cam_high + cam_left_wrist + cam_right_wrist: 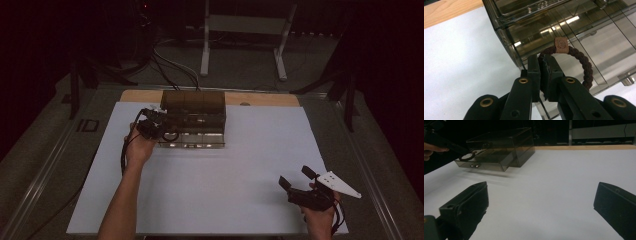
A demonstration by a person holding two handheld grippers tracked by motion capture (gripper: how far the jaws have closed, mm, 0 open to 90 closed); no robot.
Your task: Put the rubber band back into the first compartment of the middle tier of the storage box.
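Looked down from overhead; rode close behind each gripper's jaws; shared the smoked drawer box [194, 119] [564, 27] [499, 147].

I see a white mat [225, 165] over a wooden table [260, 98]; behind it, cables [170, 65] and a metal stand [245, 30].

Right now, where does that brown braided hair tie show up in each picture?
High view: hair tie left of centre, at the drawer box's front-left corner.
Left gripper view: hair tie centre, pinched in the jaws.
Right gripper view: hair tie upper left.
Shared landmark: the drawer box.
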